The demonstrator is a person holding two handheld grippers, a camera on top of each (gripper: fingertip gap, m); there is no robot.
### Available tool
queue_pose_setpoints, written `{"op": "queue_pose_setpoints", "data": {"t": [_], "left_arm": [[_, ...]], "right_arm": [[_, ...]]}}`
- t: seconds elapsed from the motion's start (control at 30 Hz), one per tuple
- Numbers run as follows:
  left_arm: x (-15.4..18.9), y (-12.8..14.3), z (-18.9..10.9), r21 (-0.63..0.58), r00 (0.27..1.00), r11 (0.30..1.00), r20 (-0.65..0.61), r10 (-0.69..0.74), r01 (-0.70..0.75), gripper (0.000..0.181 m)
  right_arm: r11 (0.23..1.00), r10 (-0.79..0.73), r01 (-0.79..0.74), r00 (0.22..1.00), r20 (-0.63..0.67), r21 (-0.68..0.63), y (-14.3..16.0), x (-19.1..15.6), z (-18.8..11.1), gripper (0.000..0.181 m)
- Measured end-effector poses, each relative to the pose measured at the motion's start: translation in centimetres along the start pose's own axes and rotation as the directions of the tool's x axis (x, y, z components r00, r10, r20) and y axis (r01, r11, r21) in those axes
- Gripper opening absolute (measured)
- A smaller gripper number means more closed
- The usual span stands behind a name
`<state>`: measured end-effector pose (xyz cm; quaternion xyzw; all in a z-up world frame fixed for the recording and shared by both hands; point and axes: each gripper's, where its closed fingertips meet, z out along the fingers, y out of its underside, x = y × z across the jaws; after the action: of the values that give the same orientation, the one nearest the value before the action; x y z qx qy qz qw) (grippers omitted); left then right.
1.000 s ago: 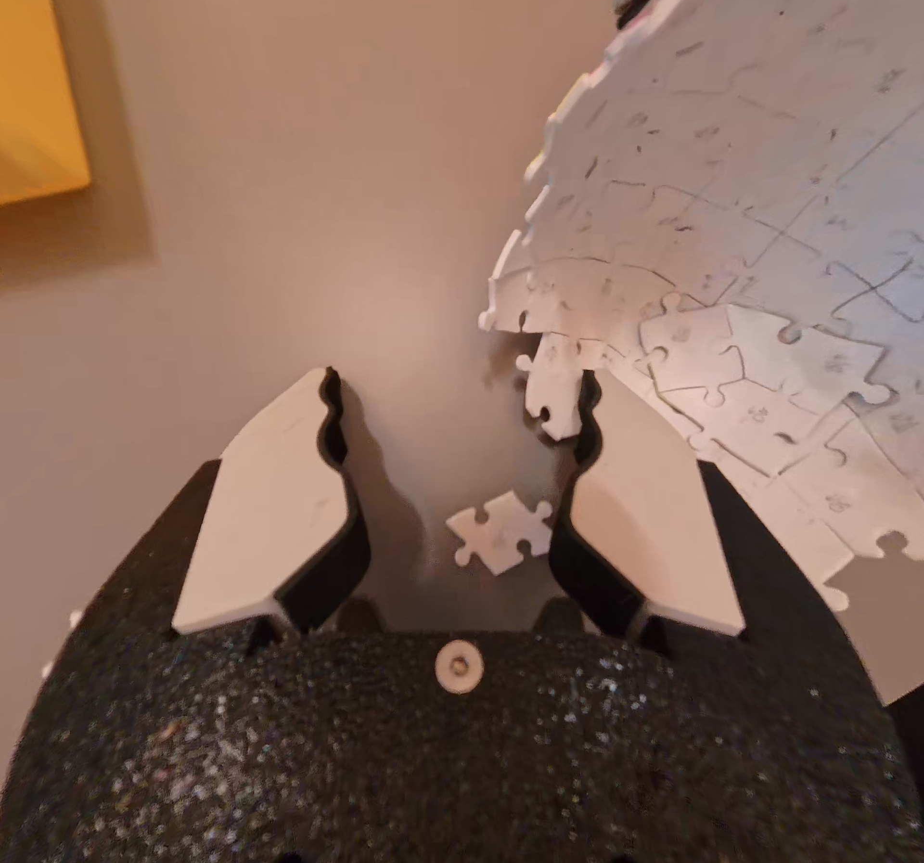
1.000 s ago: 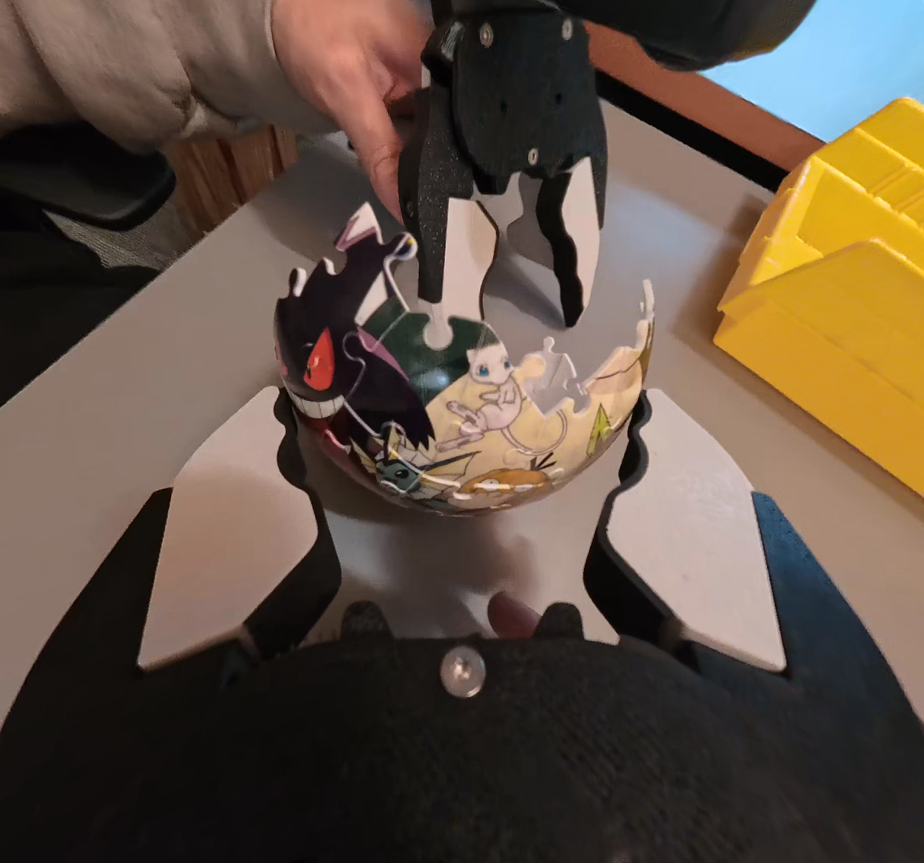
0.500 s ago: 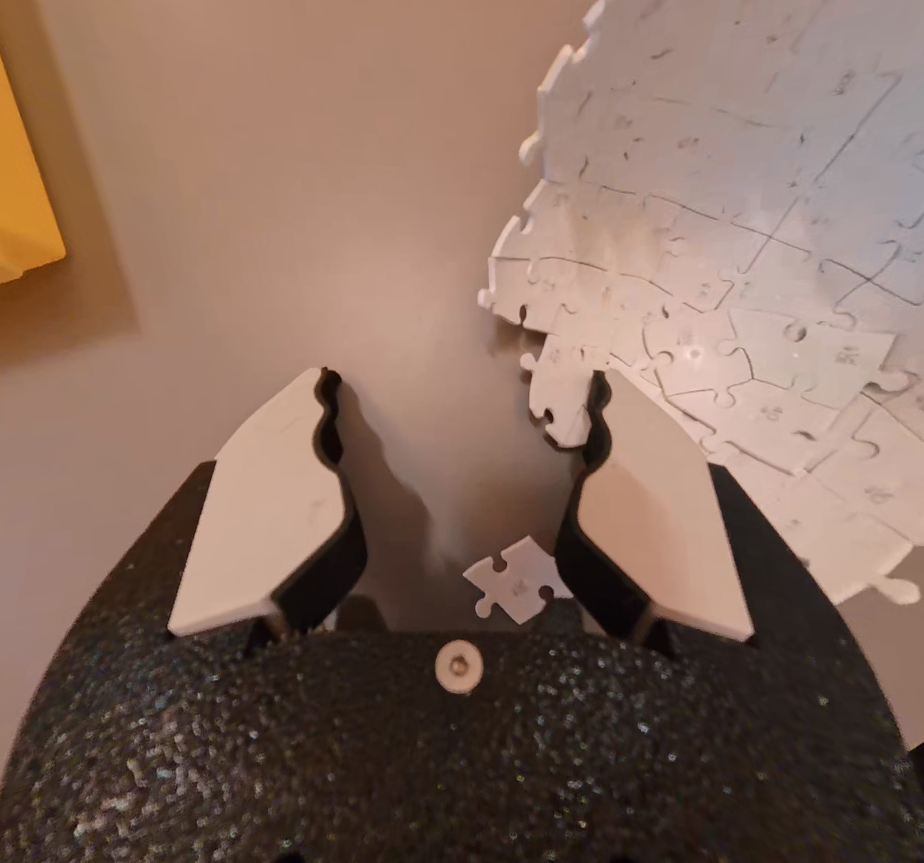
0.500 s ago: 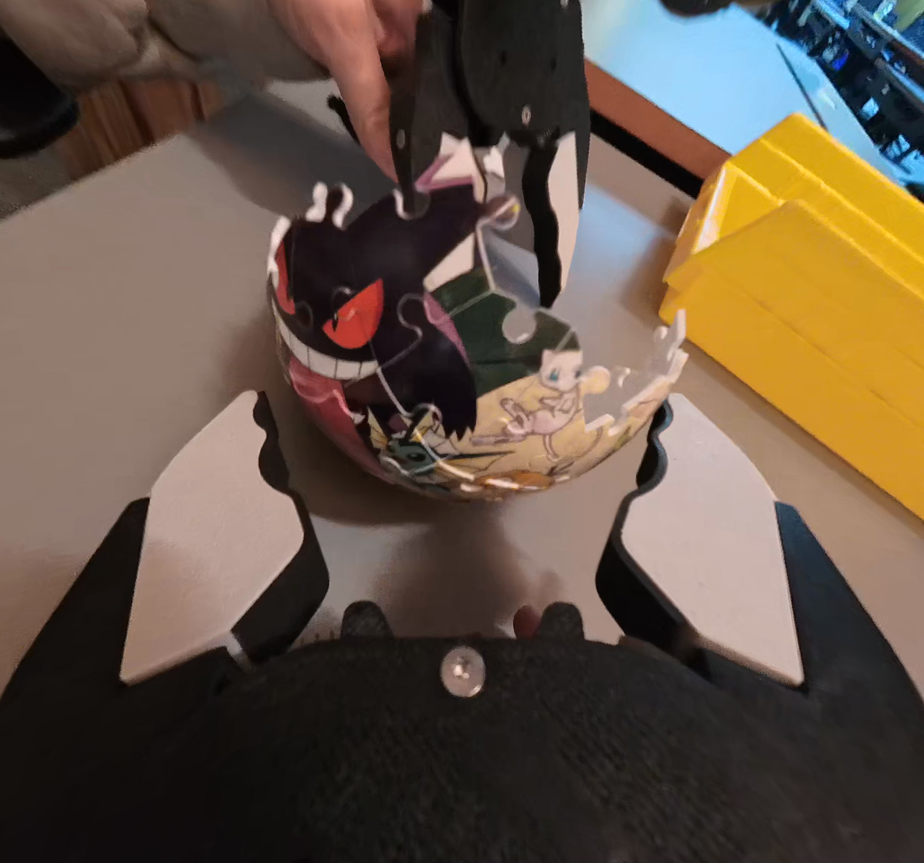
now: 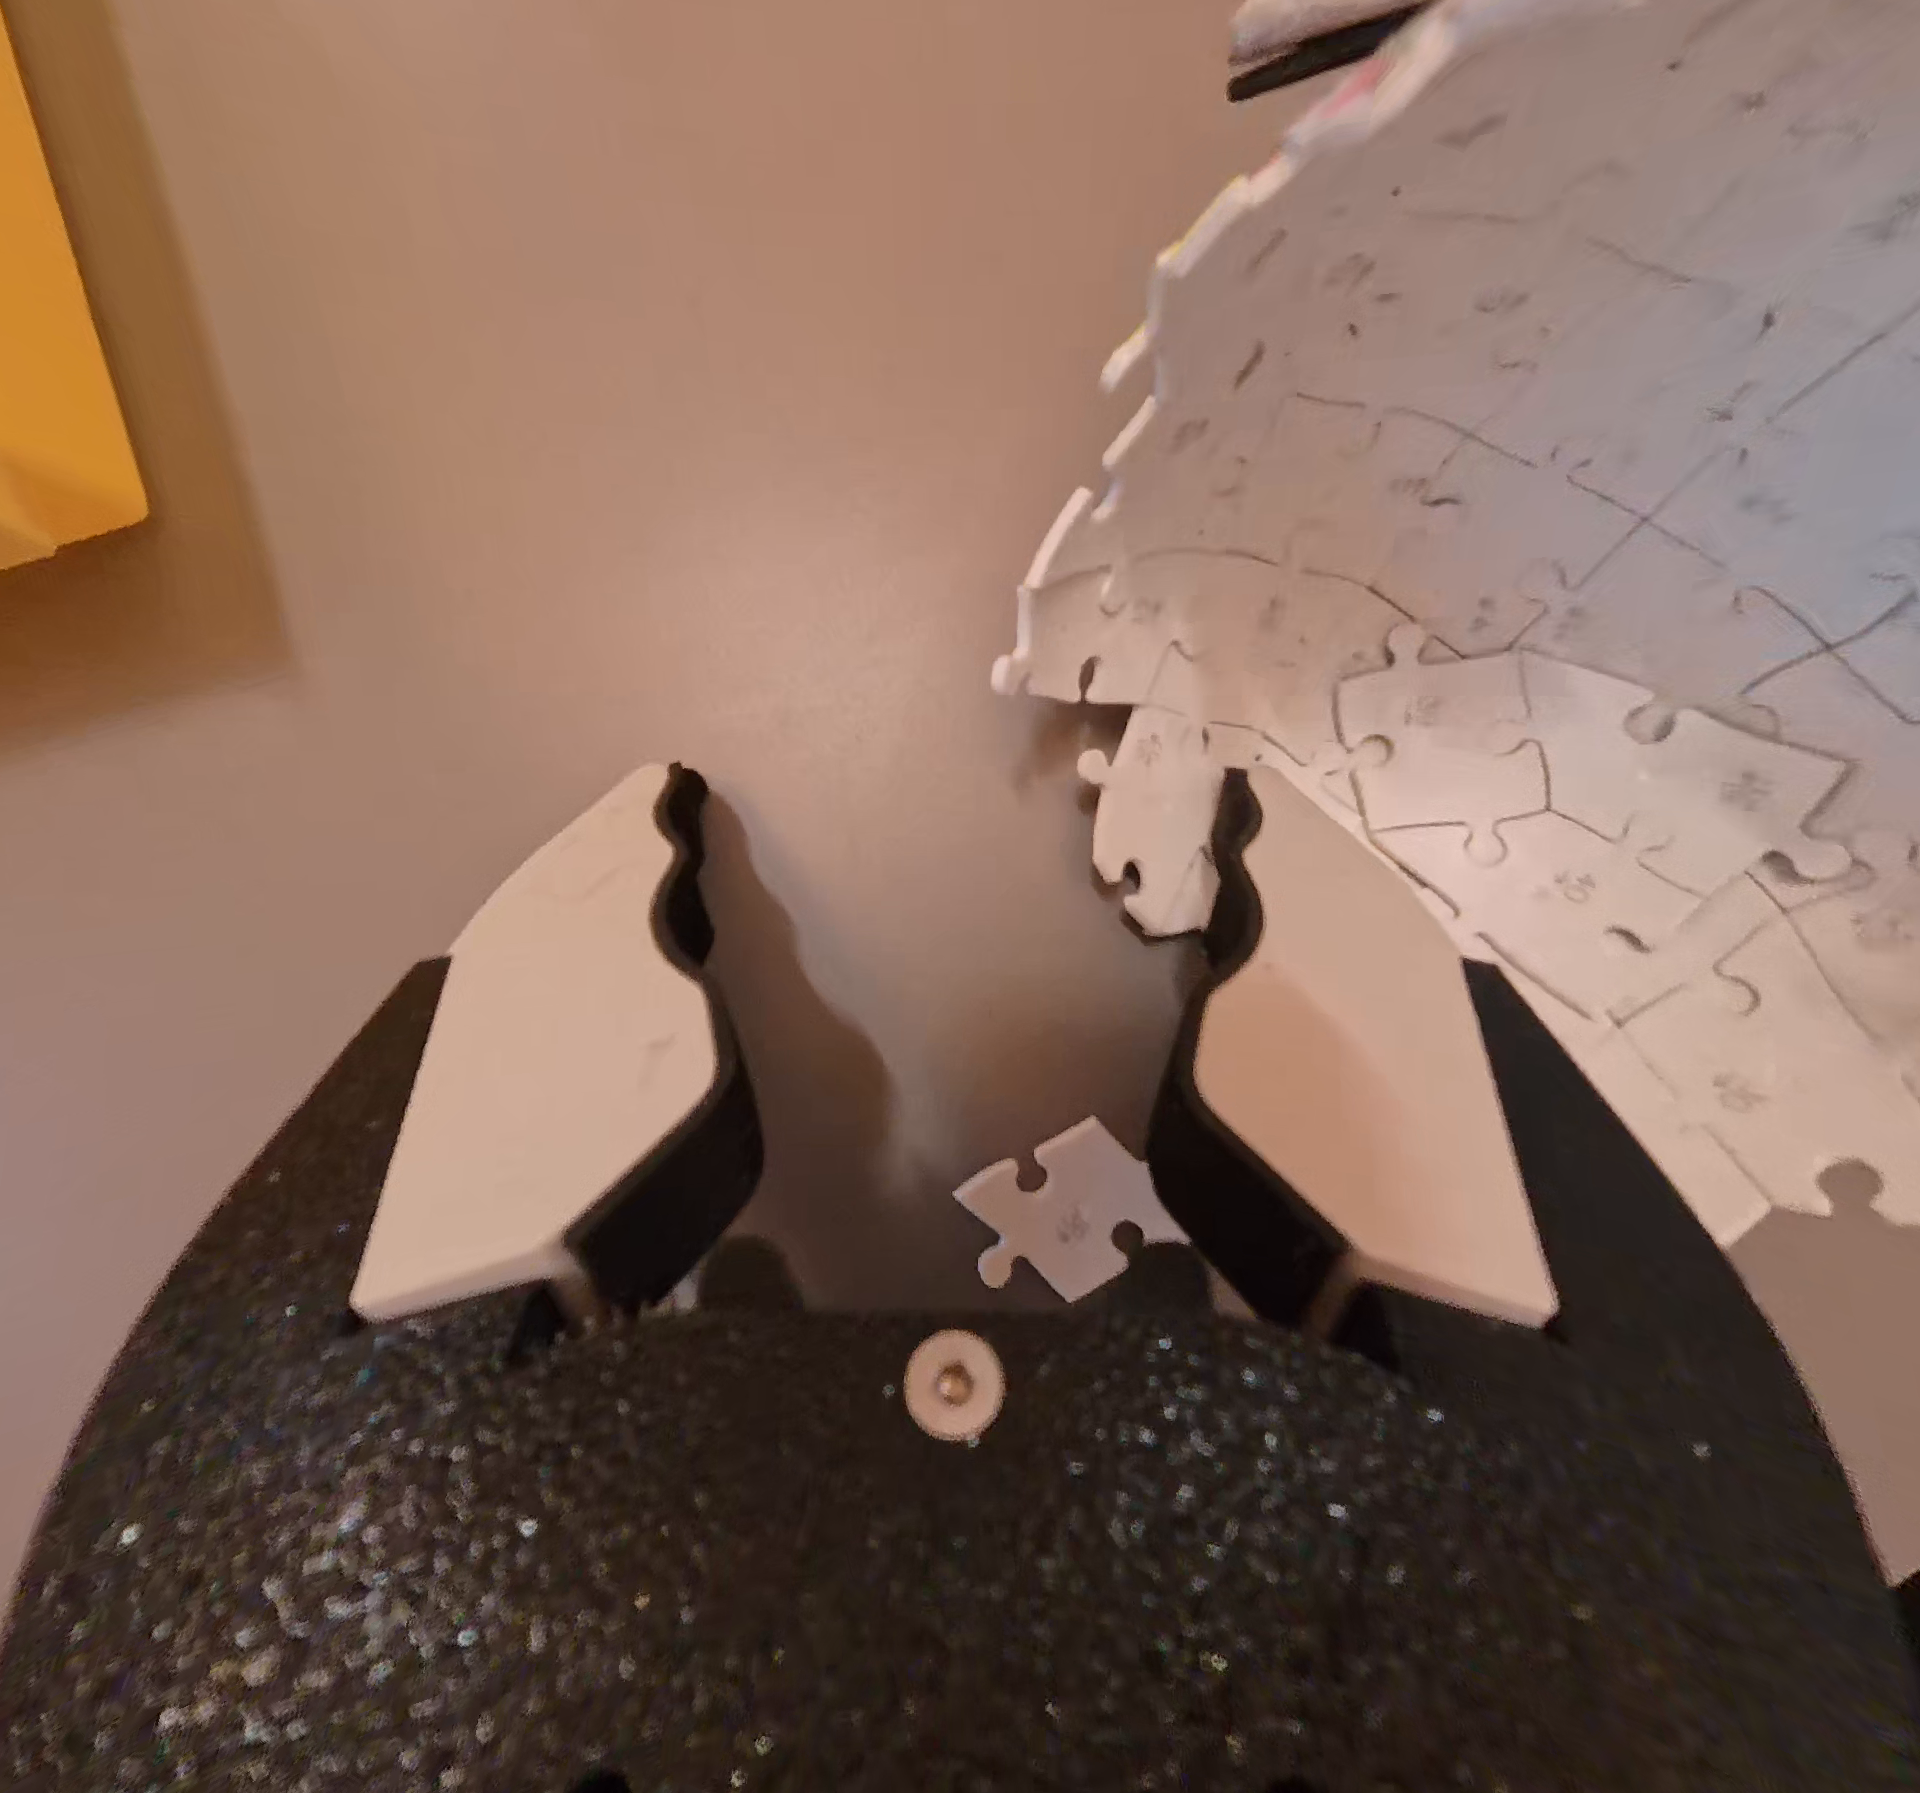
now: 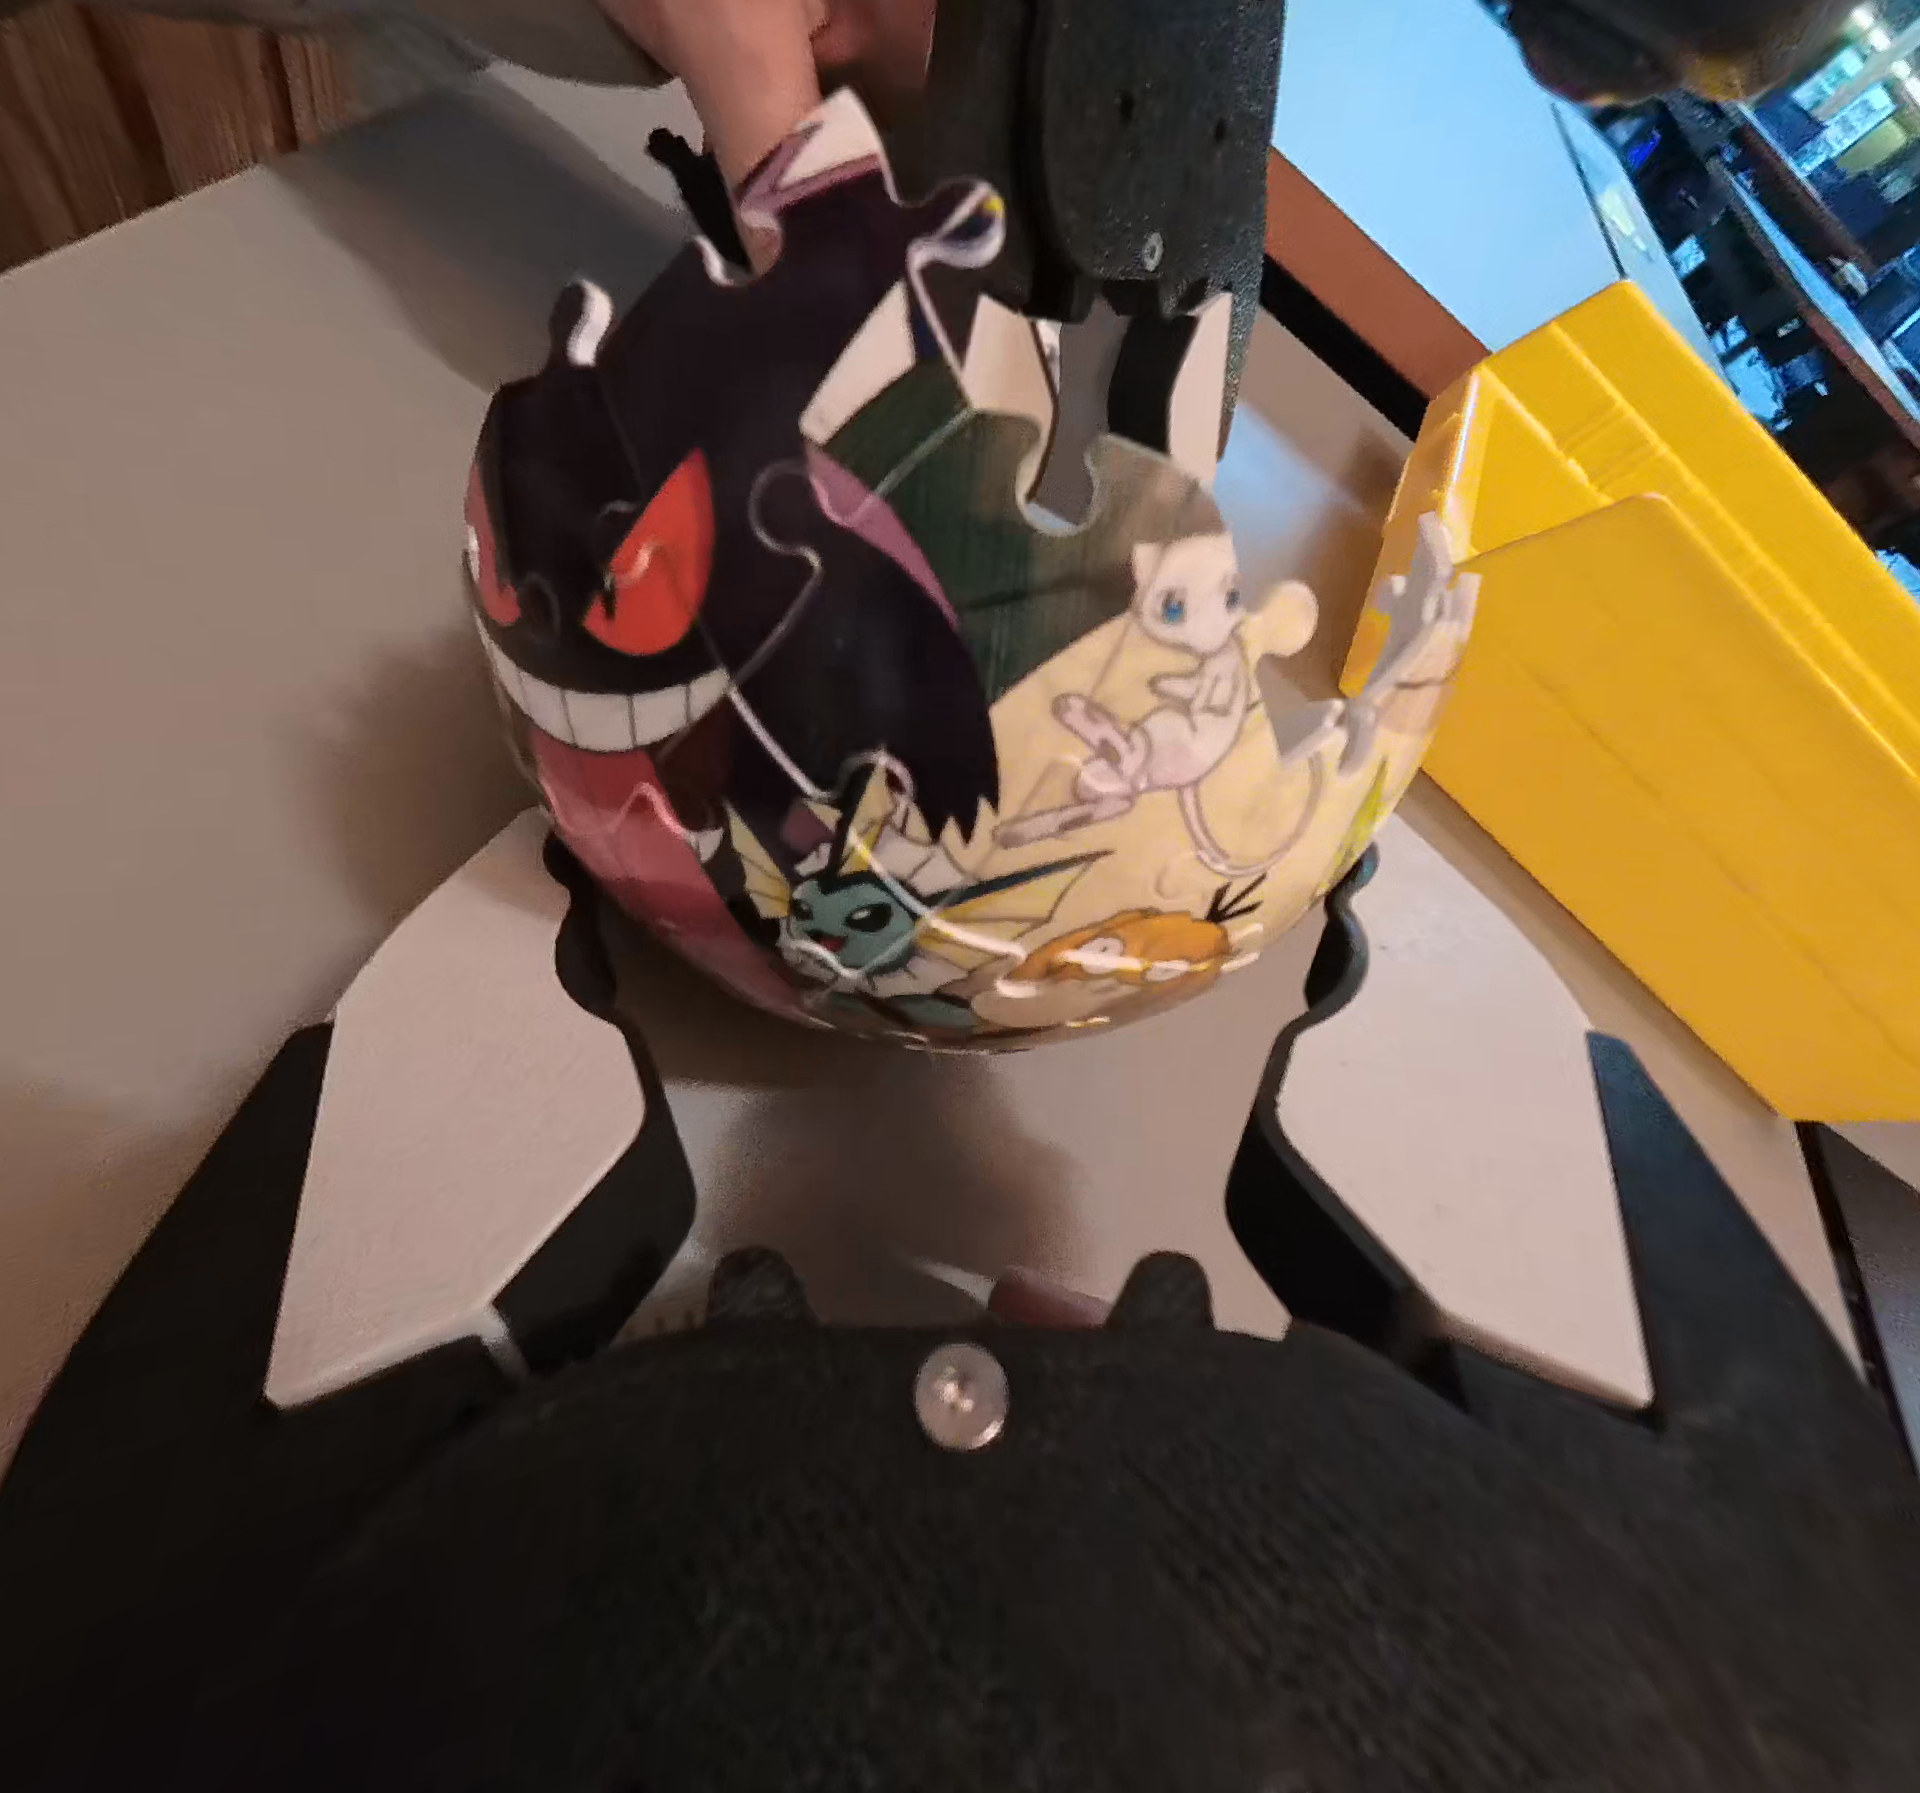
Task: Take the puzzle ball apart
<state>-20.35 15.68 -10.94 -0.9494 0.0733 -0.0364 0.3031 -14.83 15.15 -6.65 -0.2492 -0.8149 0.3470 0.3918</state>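
The puzzle ball (image 6: 935, 704) is a partial shell with cartoon prints and an open, jagged top. My right gripper (image 6: 961, 896) clamps it by both sides, tilted above the table. My left gripper (image 6: 1132, 413) comes down from above with its fingers at the shell's rim. In the left wrist view the left gripper (image 5: 956, 787) is open and empty. The shell's white inner side (image 5: 1558, 600) fills the right. One rim piece (image 5: 1148, 839) hangs loose against the right finger. A single white piece (image 5: 1070, 1224) lies on the table between the fingers.
Yellow bins (image 6: 1662, 756) stand on the grey table (image 6: 260, 496) close to the ball's right; one also shows at the left wrist view's left edge (image 5: 52, 341). A person's hand (image 6: 748, 8) is at the top beside the left gripper.
The ball has tilted in the right gripper, its dark-faced side rising toward the left gripper. The left gripper stays open at the rim. The loose piece still lies on the table.
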Motion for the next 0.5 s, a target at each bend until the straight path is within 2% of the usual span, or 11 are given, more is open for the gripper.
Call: {"op": "queue_pose_setpoints", "data": {"t": [0.13,0.3,0.5], "left_arm": [[-0.1,0.1,-0.1,-0.005,1.000,1.000,0.009,-0.005,0.005,0.094],[-0.2,0.1,-0.2,0.007,1.000,1.000,0.002,-0.005,0.005,0.093],[-1.0,0.3,-1.0,0.043,1.000,0.999,0.027,-0.015,0.014,0.089]], "right_arm": [[0.997,0.014,-0.009,0.998,0.061,-0.081,0.1,0.2,0.1,0.131],[0.990,0.100,-0.090,0.990,0.098,-0.105,-0.4,0.5,0.6,0.131],[0.982,0.159,-0.146,0.982,0.106,-0.120,0.4,0.5,0.2,0.131]]}}
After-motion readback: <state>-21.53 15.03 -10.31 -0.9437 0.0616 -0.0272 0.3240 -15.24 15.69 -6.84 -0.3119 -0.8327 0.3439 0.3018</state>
